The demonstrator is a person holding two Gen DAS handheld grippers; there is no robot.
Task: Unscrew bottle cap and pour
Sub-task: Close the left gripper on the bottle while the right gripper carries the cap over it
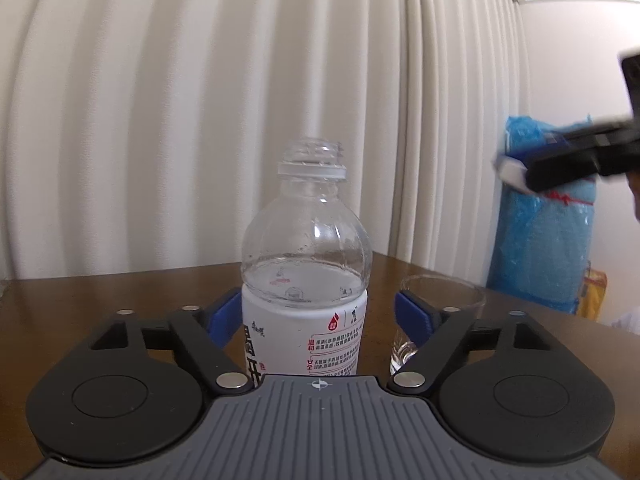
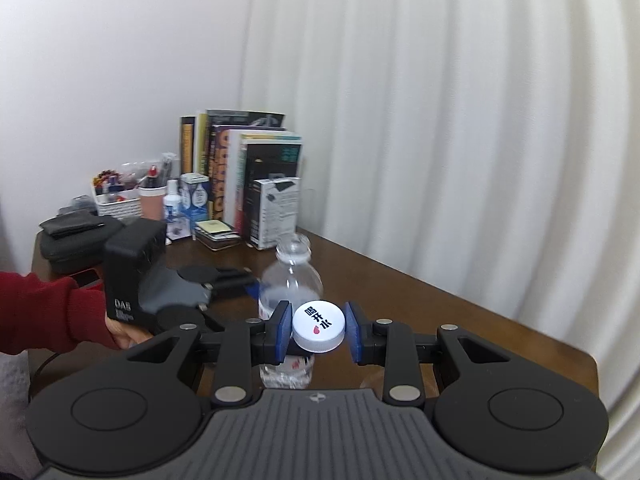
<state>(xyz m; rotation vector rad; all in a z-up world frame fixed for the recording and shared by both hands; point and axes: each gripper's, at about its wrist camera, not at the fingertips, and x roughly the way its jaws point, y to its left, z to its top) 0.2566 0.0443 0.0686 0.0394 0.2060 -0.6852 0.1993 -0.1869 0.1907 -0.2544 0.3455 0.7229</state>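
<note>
**A:** Where is the bottle, and is its cap on?

**B:** The bottle (image 1: 305, 264) stands upright on a brown wooden table (image 1: 100, 292), near the front edge. It is clear plastic with a white label, and water fills it to about the top of the label. The threaded neck is bare. The cap is off.

**A:** Where is the cap?

**B:** The white cap (image 2: 319, 326) is pinched between the blue pads of the right gripper (image 2: 319, 330), one pad on each side, held in the air above and nearer than the bottle. It carries dark printed characters and a small red mark.

**A:** And the left gripper?

**B:** The left gripper (image 1: 316, 316) is level with the bottle's label, a finger on either side. The left-hand pad (image 1: 222, 318) sits right against the label. The right-hand pad (image 1: 414, 314) stands clear of it with table showing between, so the tongs are partly spread and not yet pressing the bottle. A hand (image 2: 126, 334) in a red sleeve (image 2: 44, 312) holds this gripper.

**A:** Anything to pour into?

**B:** A clear drinking glass (image 1: 440, 312) stands on the table just to the right of the bottle, partly hidden behind the right-hand finger.

**A:** What else is around?

**B:** Pale pleated curtains (image 1: 200, 120) hang behind the table. At the far left corner of the table is a row of upright books (image 2: 240, 168), with small boxes and bottles beside them. A blue plastic-wrapped bundle (image 1: 544, 240) stands beyond the table on the right.
</note>
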